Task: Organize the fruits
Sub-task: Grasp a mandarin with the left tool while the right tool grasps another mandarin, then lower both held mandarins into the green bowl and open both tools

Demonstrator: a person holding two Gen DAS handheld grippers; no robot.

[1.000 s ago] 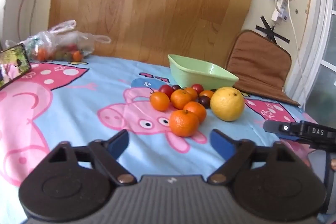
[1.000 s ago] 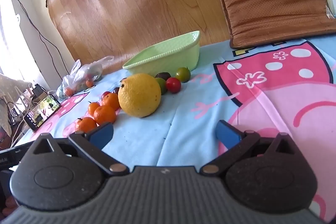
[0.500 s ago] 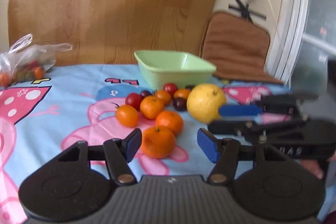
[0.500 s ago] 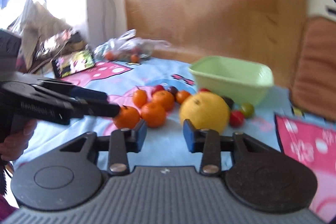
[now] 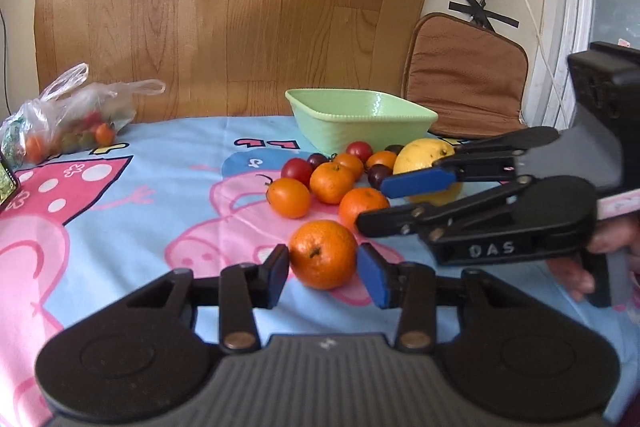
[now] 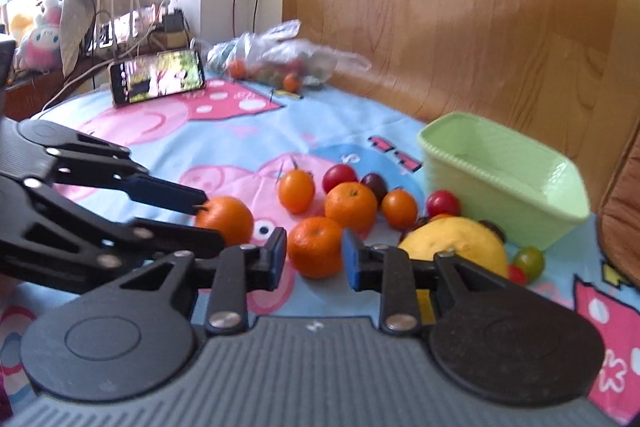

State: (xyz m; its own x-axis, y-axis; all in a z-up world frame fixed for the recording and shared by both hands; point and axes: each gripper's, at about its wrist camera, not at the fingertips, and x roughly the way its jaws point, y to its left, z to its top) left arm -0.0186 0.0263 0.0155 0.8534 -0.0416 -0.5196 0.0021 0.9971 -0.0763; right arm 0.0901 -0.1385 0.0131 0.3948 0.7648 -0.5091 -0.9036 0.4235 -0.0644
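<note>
A pile of fruit lies on the cartoon tablecloth: several tangerines, small tomatoes, and a big yellow citrus (image 5: 424, 157), also in the right wrist view (image 6: 460, 241). An empty green bowl (image 5: 360, 119) stands just behind the pile. My left gripper (image 5: 323, 269) is partly open, its blue pads on either side of the nearest tangerine (image 5: 323, 254). My right gripper (image 6: 314, 255) is partly open around a second tangerine (image 6: 316, 247) next to the first (image 6: 226, 221). Both fruits rest on the cloth. I cannot tell if the pads touch them.
A clear plastic bag of small fruit (image 5: 68, 127) lies at the back left. A lit phone (image 6: 158, 77) stands propped beside it. A brown cushion (image 5: 464, 83) leans behind the bowl. A wooden board backs the table.
Both grippers moved in on the fruit pile and narrowed. The left one now brackets the front tangerine, and the right one swung left to bracket the tangerine beside it.
</note>
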